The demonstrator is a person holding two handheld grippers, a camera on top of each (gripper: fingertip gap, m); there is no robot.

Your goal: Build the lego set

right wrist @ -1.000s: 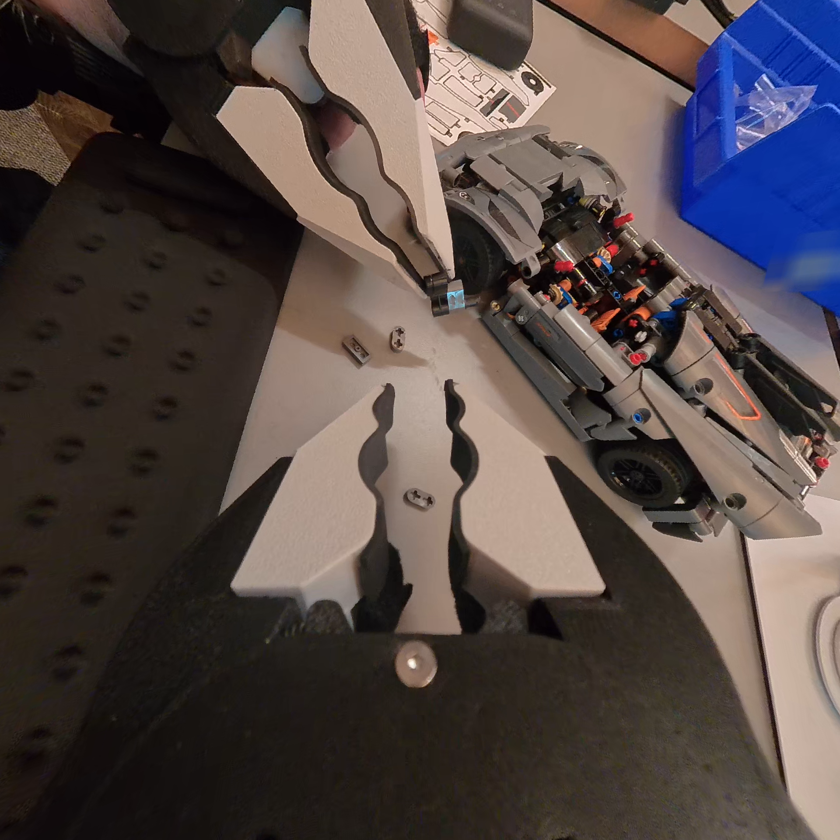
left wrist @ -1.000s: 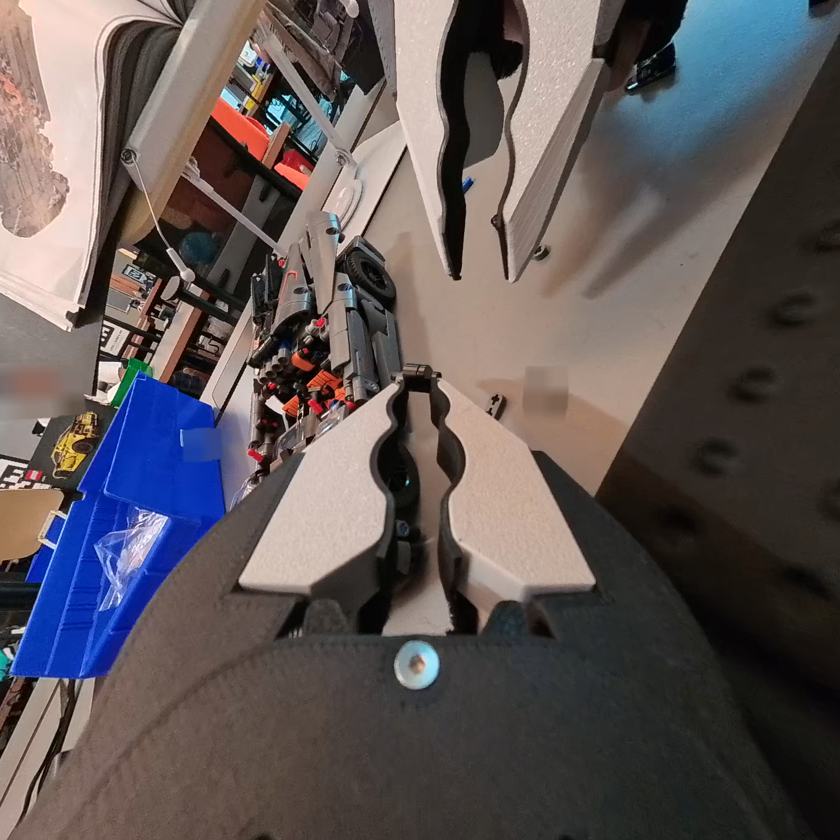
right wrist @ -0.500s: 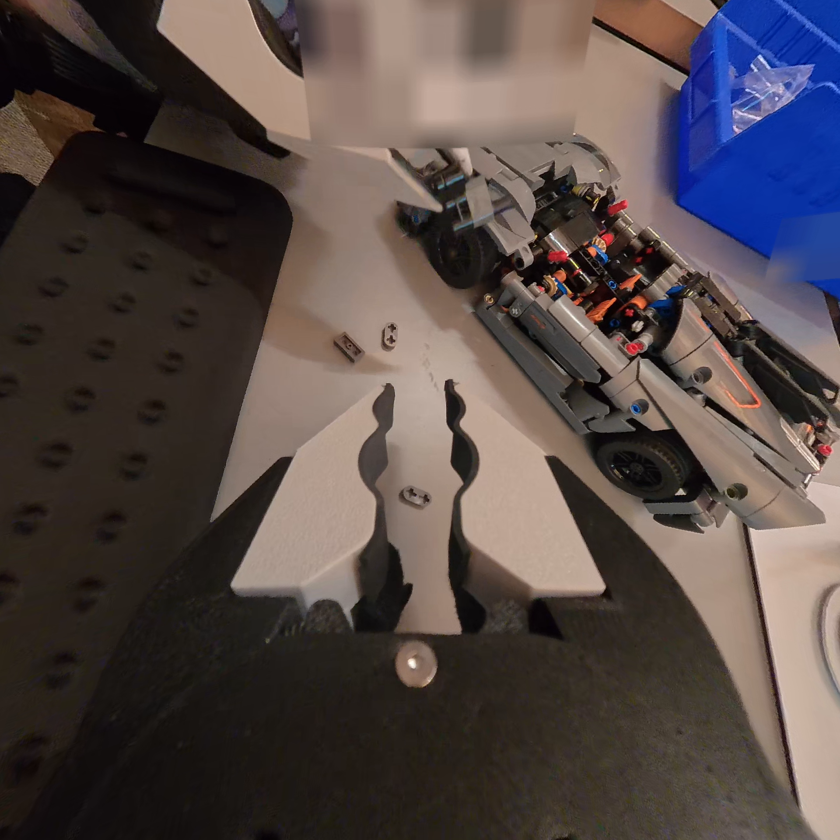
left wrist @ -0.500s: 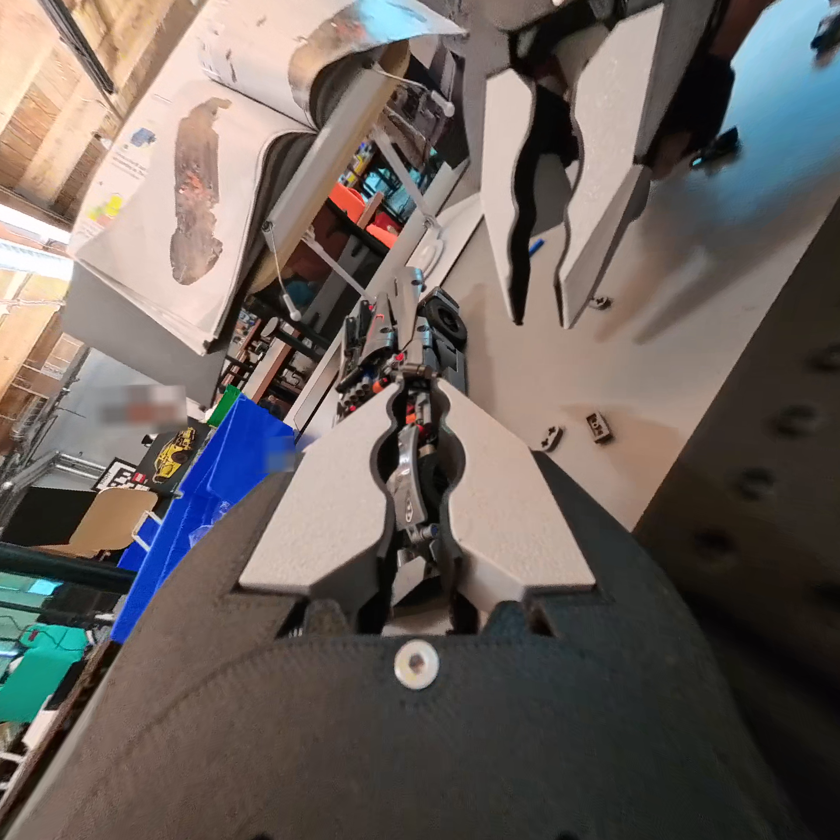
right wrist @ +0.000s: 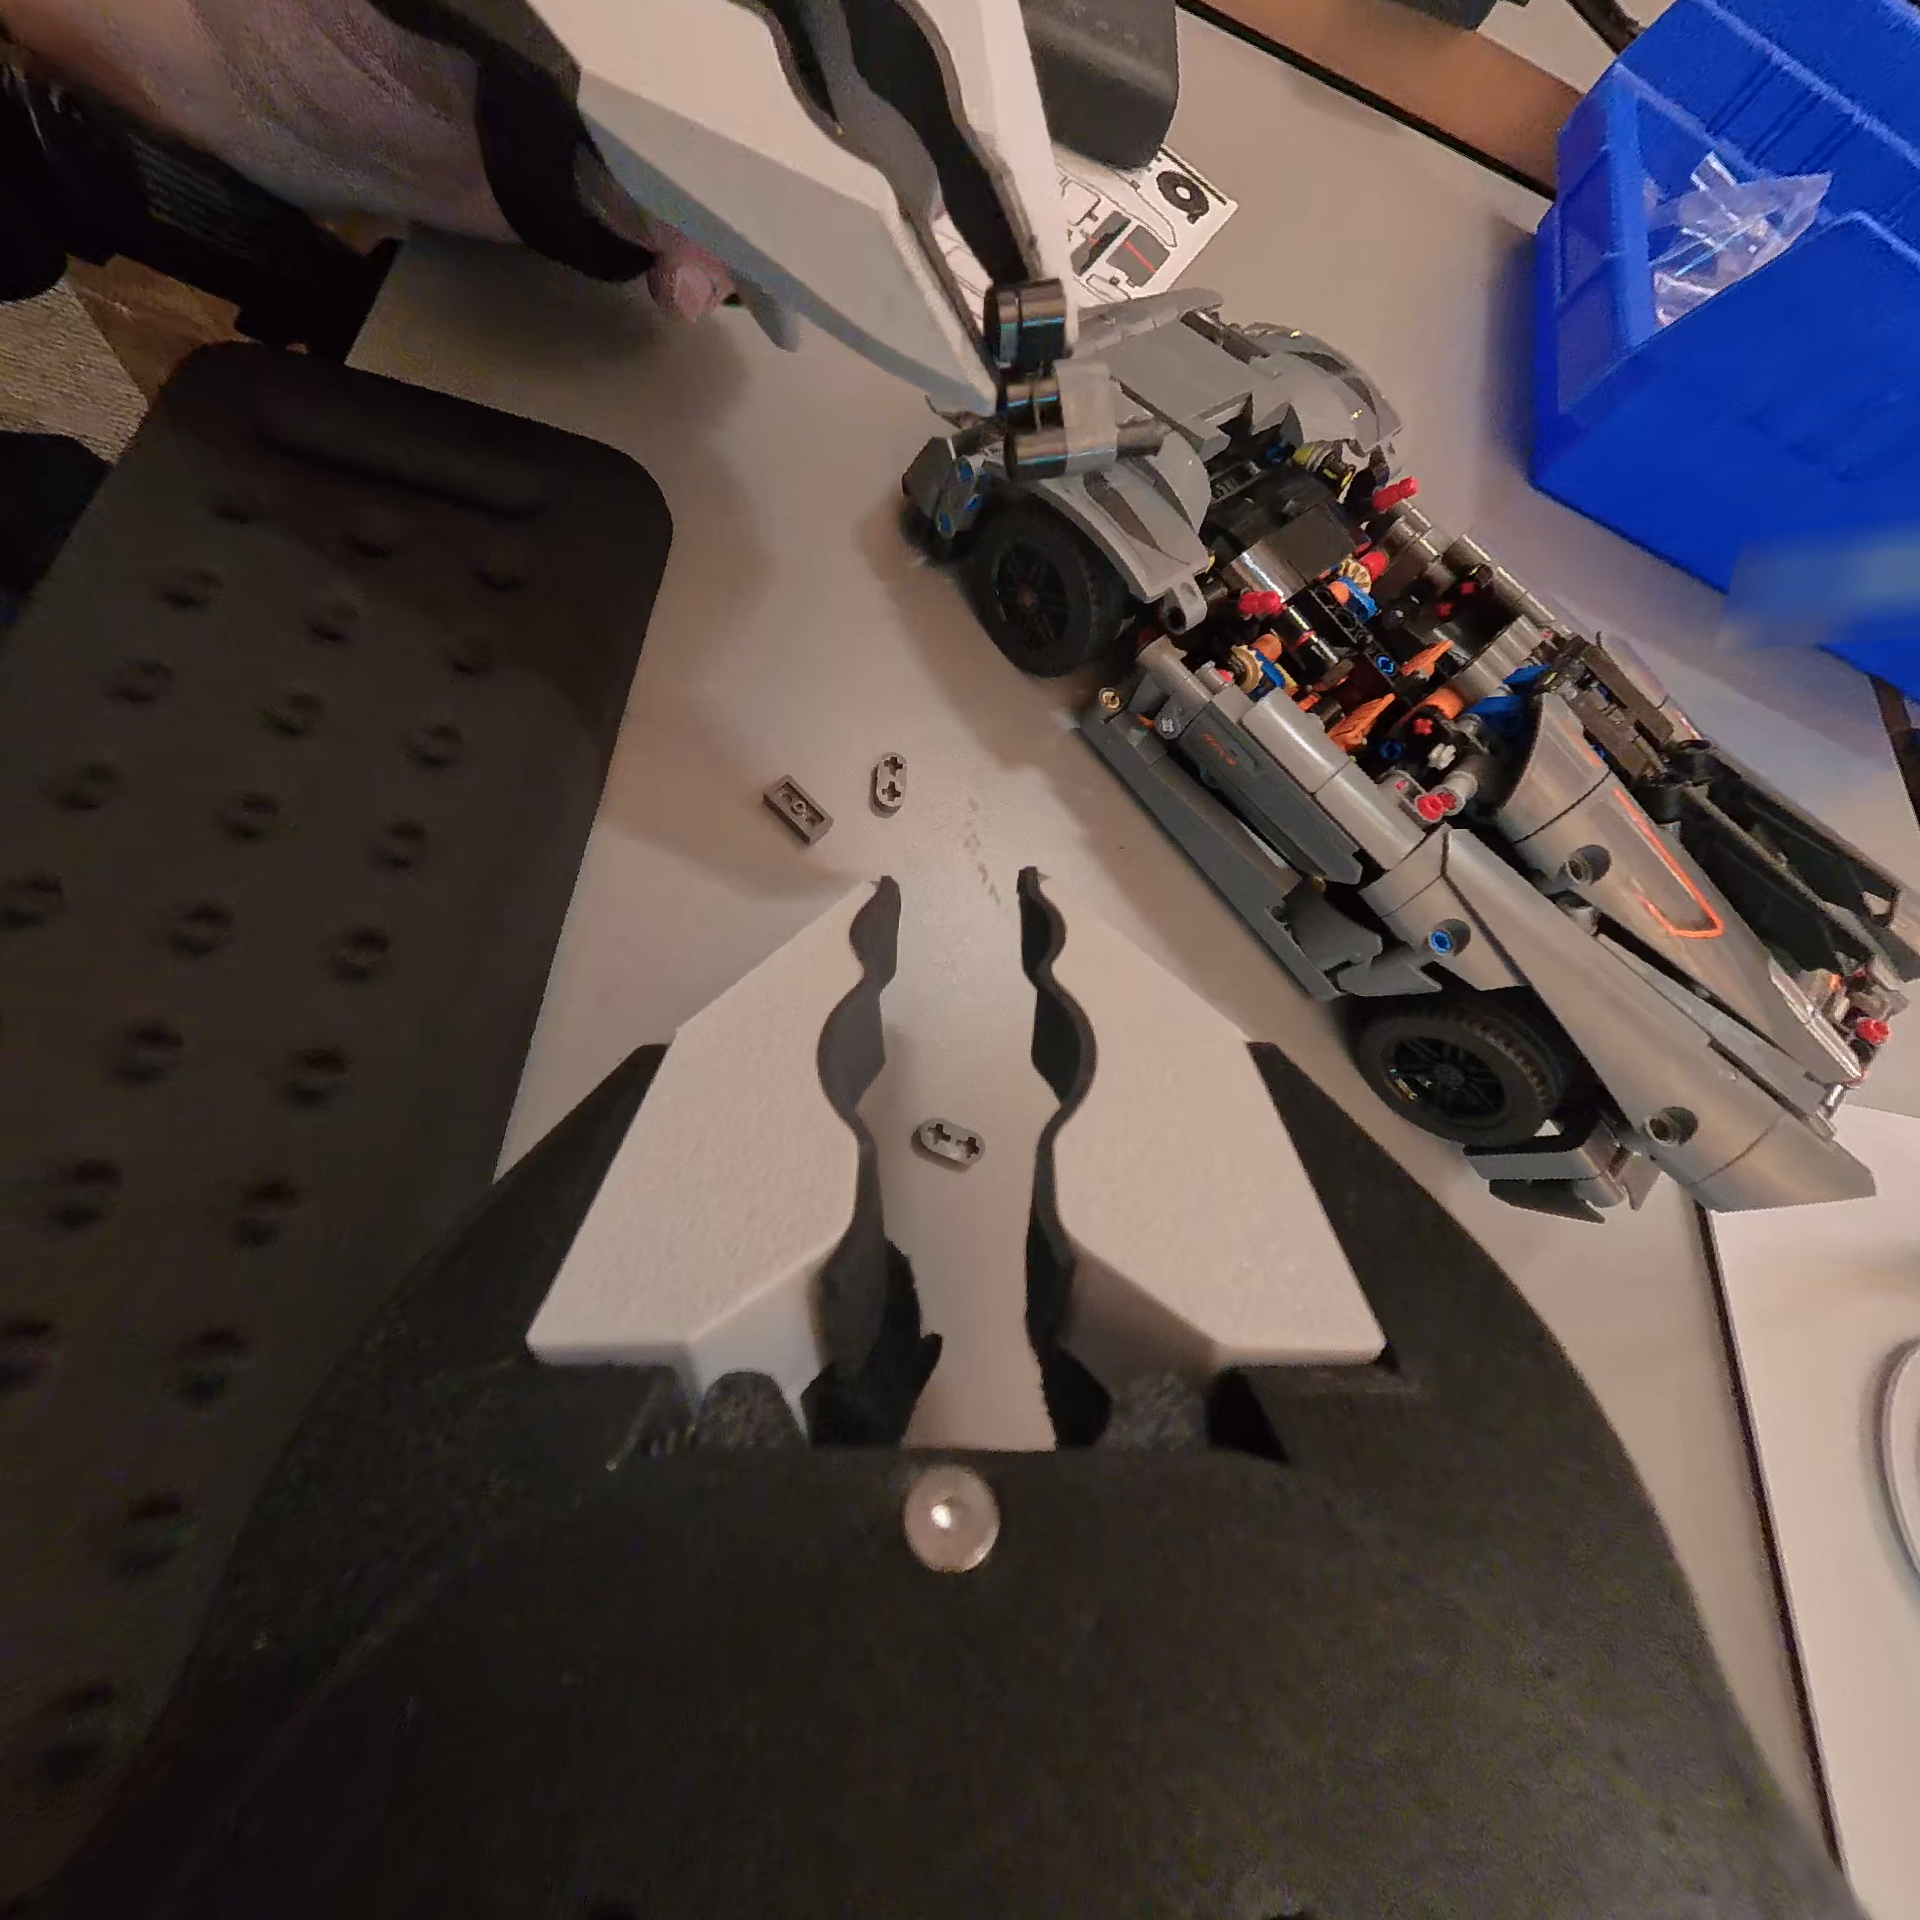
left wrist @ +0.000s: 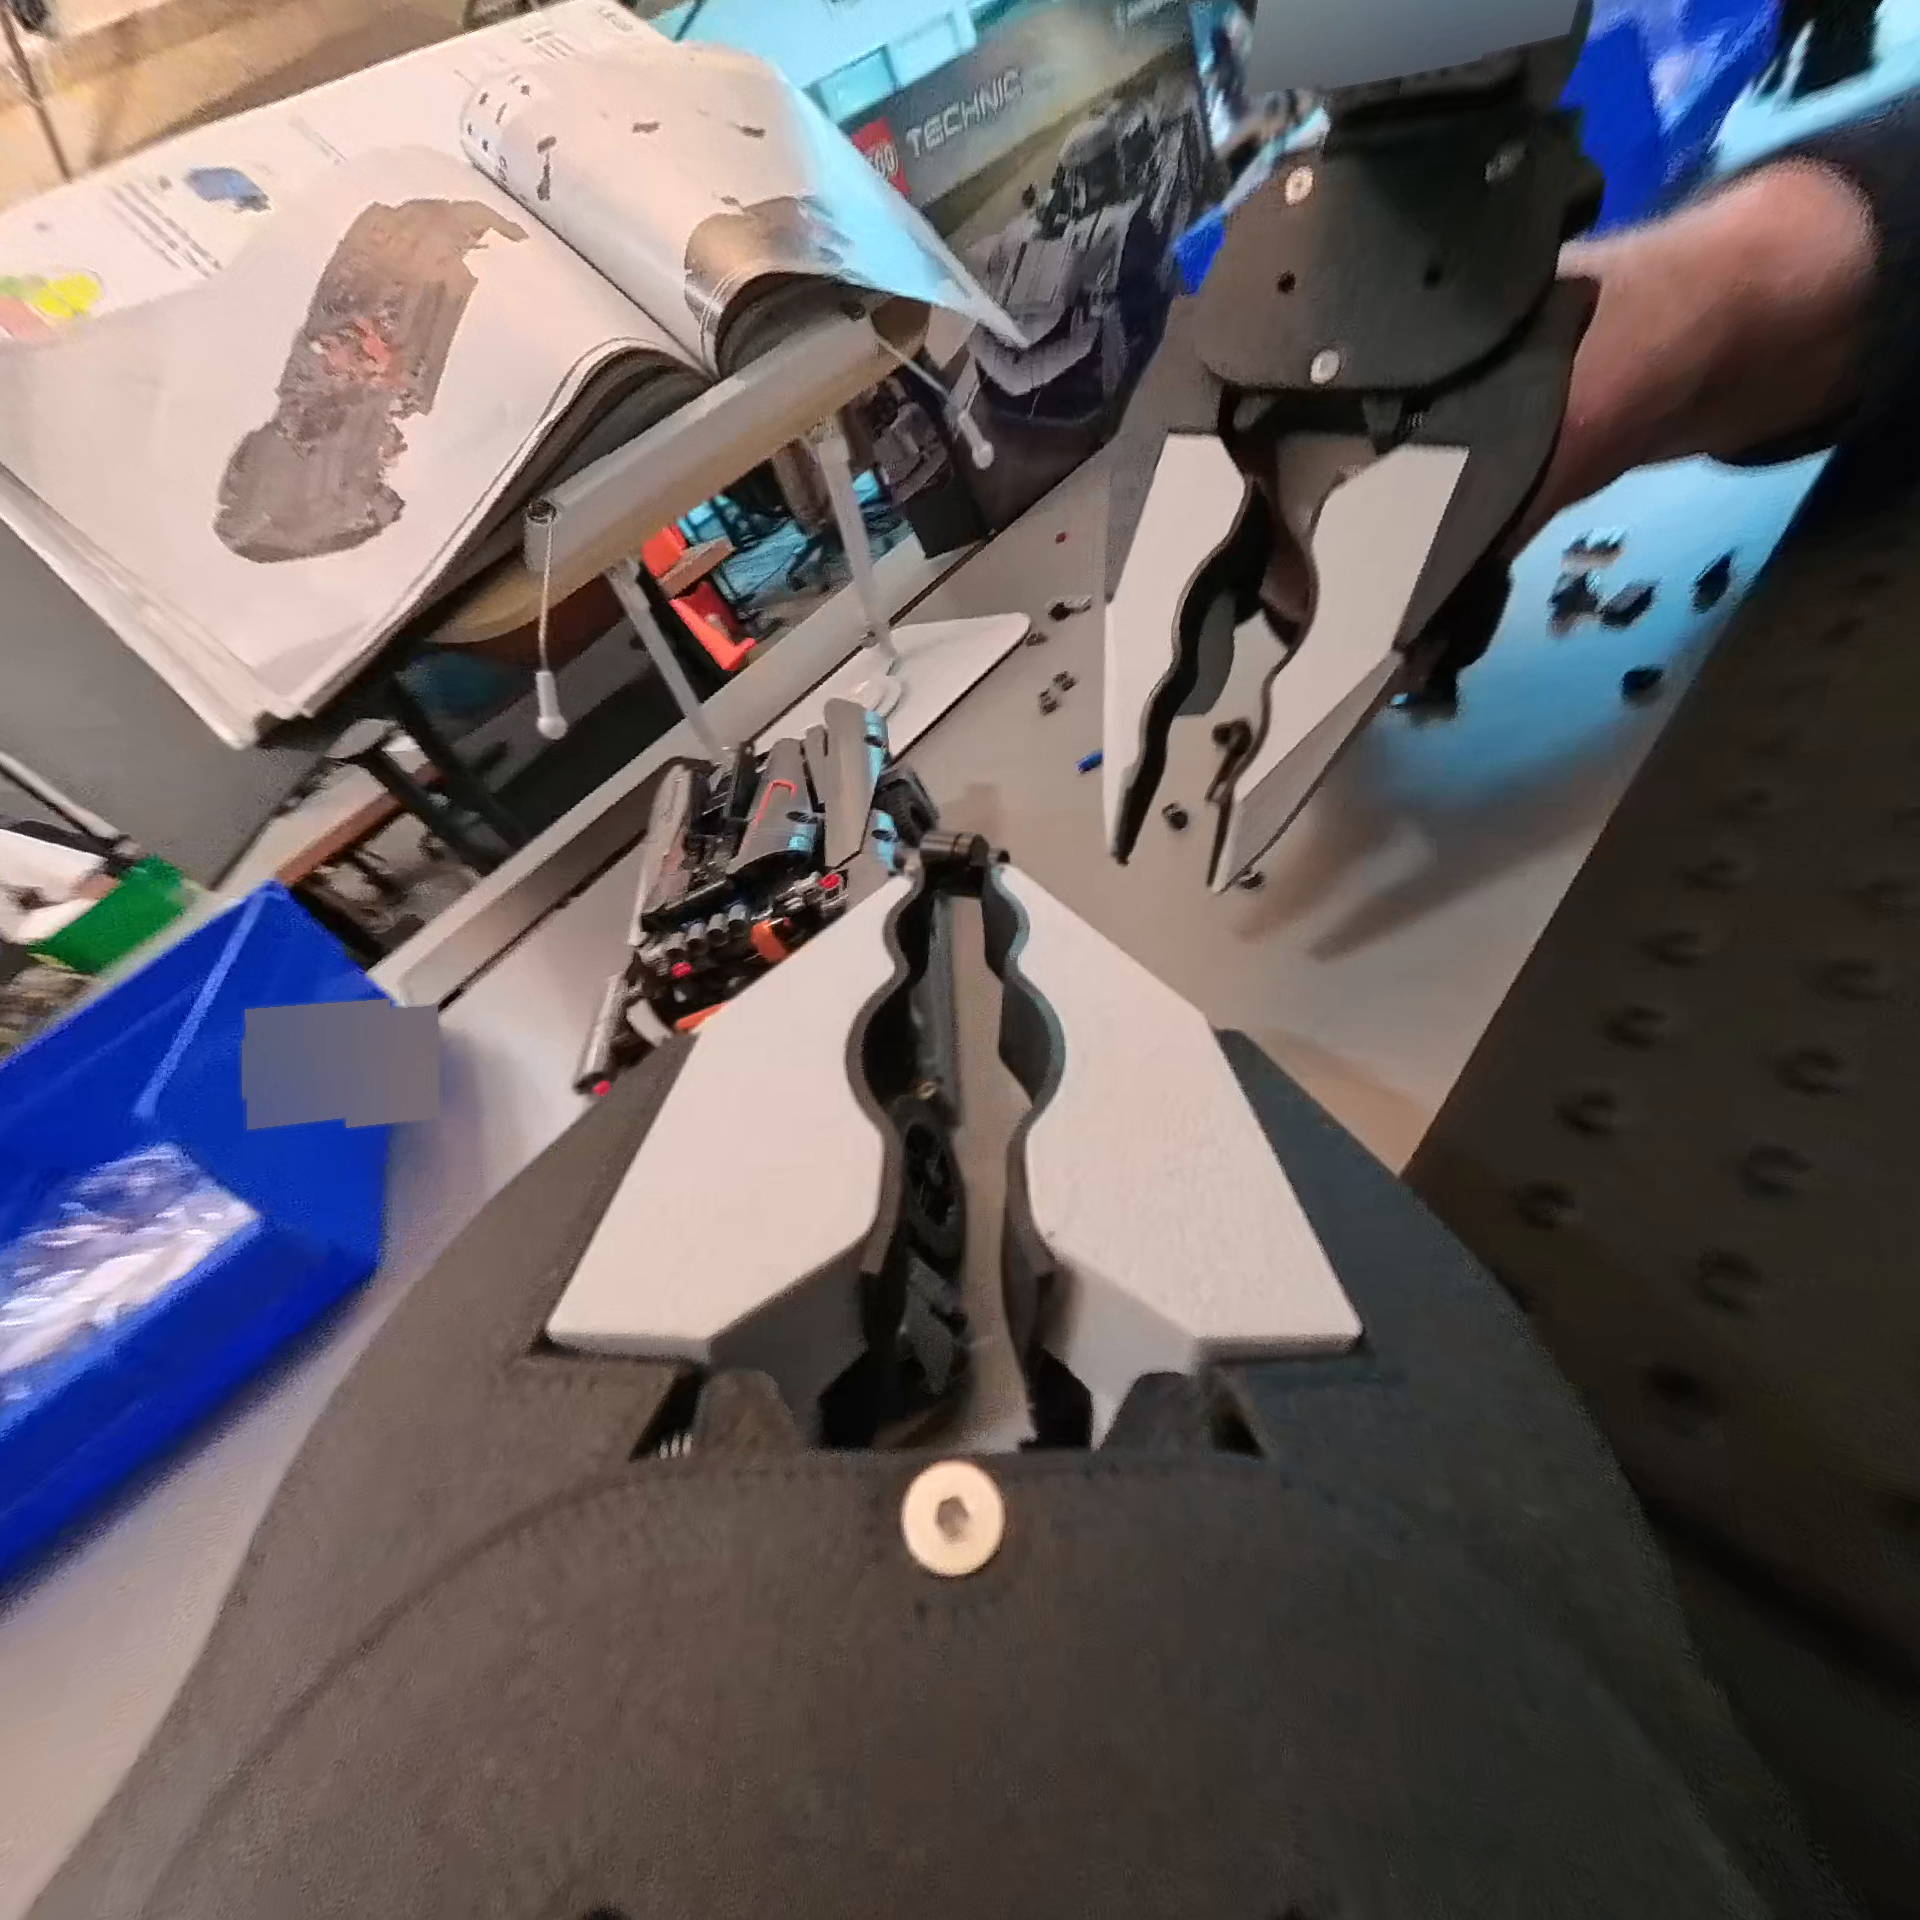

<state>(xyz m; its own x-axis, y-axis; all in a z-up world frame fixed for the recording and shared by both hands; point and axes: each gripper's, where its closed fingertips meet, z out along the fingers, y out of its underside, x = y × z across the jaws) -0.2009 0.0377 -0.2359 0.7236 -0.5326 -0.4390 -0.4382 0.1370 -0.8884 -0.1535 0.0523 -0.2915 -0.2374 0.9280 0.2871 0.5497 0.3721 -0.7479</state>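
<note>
A grey Lego car (right wrist: 1403, 748) with black wheels and an open middle full of orange, red and blue parts stands on the grey table (right wrist: 790, 582). My left gripper (left wrist: 951, 868) is shut on a small black Lego piece (left wrist: 958, 850). In the right wrist view the left gripper (right wrist: 1013, 312) holds that piece (right wrist: 1023, 320) just above the car's front end. My right gripper (right wrist: 956, 883) is open and empty, low over the table. A small grey link (right wrist: 948, 1143) lies on the table between its fingers. The right gripper also shows in the left wrist view (left wrist: 1169, 871).
Two more small grey pieces (right wrist: 798, 808) (right wrist: 889, 781) lie ahead of my right gripper. A black studded mat (right wrist: 260, 831) is to the left, a blue bin (right wrist: 1714, 312) with plastic bags behind the car, a sticker sheet (right wrist: 1132, 223) beyond it. An open instruction book (left wrist: 416, 312) stands on a holder. The left gripper's tips are roughly 8 cm from the right gripper's.
My left gripper has lifted with the black piece from beside the front wheel to above the car's front end. The right gripper has hardly moved.
</note>
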